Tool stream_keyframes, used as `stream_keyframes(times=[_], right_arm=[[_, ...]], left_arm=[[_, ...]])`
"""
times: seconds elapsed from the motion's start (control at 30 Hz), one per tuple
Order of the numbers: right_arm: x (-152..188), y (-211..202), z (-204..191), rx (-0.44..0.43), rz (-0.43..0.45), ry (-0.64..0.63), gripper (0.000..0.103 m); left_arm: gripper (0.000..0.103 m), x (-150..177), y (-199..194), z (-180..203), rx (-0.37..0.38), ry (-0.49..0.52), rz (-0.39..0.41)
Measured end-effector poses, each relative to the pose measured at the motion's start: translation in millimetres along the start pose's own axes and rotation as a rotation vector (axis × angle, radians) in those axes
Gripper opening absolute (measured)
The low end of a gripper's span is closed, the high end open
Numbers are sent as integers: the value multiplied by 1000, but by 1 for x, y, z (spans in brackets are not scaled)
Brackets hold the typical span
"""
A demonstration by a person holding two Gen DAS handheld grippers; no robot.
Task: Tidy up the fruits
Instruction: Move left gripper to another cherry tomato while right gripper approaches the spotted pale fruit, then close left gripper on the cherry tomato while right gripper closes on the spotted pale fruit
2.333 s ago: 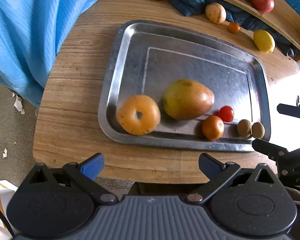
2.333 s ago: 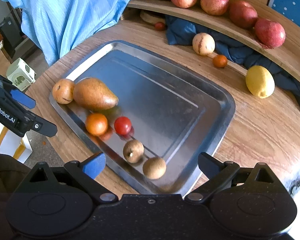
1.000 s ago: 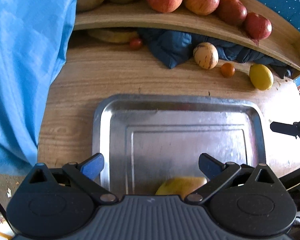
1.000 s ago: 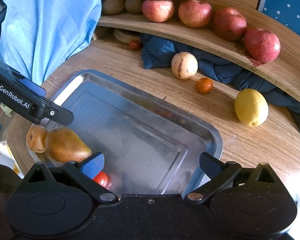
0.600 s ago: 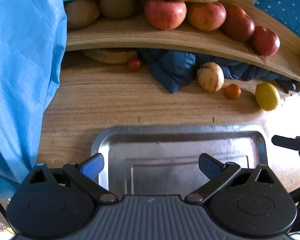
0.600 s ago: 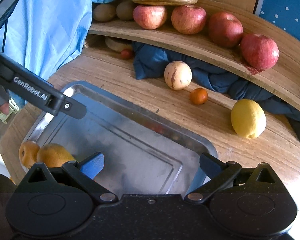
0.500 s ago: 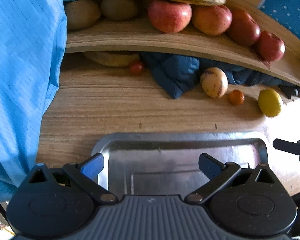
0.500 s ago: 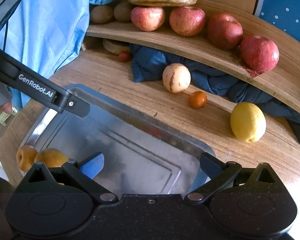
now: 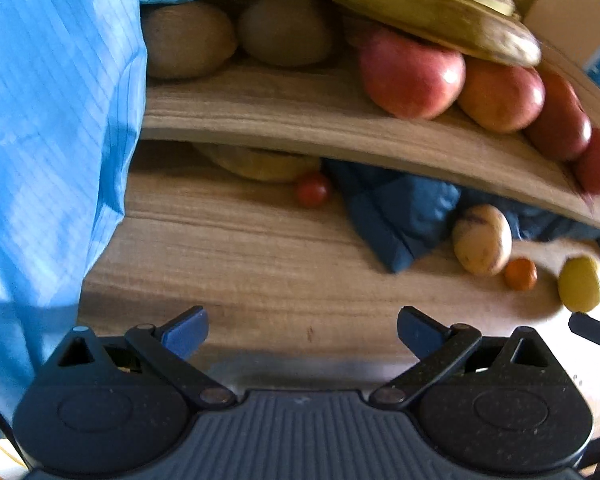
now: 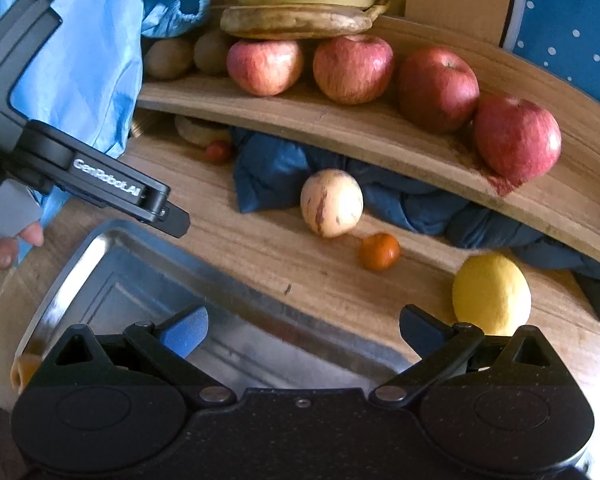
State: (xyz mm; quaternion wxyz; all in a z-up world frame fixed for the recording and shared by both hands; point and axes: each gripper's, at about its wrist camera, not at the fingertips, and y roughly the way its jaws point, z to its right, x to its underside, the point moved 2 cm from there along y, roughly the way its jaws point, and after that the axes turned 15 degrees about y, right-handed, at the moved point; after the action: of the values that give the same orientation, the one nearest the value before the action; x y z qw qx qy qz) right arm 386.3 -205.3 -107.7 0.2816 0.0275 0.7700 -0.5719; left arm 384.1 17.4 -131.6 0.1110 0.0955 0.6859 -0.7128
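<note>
Both grippers hang over a round wooden table [image 10: 308, 280], aimed at a curved wooden shelf [image 10: 380, 136] at its far side. The left gripper [image 9: 302, 326] has its jaws spread wide with nothing between them; bare wood lies ahead of its fingertips. The right gripper [image 10: 303, 326] is likewise spread and empty.

A metal tray [image 10: 112, 280] sits at the near side of the table, its far rim running just under both grippers. A strip of bare wood separates that rim from the loose fruit.

Loose on the table, near the shelf's front edge, lie a pale striped melon [image 10: 331, 203], a small orange fruit [image 10: 379, 252] just beside it, and a yellow lemon [image 10: 491, 294] further right, close to the right gripper's right finger. A small red tomato [image 10: 218, 151] sits further left, at the shelf's underside, beside a crumpled dark blue cloth [image 10: 272, 172].

On the shelf, four red apples [image 10: 352, 68] stand in a row, with bananas [image 10: 300, 8] resting on top and two kiwis [image 10: 168, 58] at the left end. Light blue fabric [image 9: 48, 140] hangs along the table's left edge.
</note>
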Motion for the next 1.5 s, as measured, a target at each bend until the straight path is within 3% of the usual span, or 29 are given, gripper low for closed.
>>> stream_keyframes(times=[0.33, 0.5, 0.77, 1.2, 1.5], right_arm=[[-26, 27, -6, 21, 33, -74, 101], [-38, 37, -2, 20, 45, -67, 95], [-48, 48, -2, 36, 54, -82, 80], [-54, 63, -7, 42, 54, -72, 66], [-57, 73, -11, 29, 46, -55, 58]], left_arm=[[102, -25, 22, -13, -34, -58, 51], [101, -33, 27, -18, -23, -69, 75], [85, -45, 35, -15, -3, -67, 104], [73, -60, 43, 0, 10, -50, 120], [47, -63, 40, 6, 15, -60, 128]])
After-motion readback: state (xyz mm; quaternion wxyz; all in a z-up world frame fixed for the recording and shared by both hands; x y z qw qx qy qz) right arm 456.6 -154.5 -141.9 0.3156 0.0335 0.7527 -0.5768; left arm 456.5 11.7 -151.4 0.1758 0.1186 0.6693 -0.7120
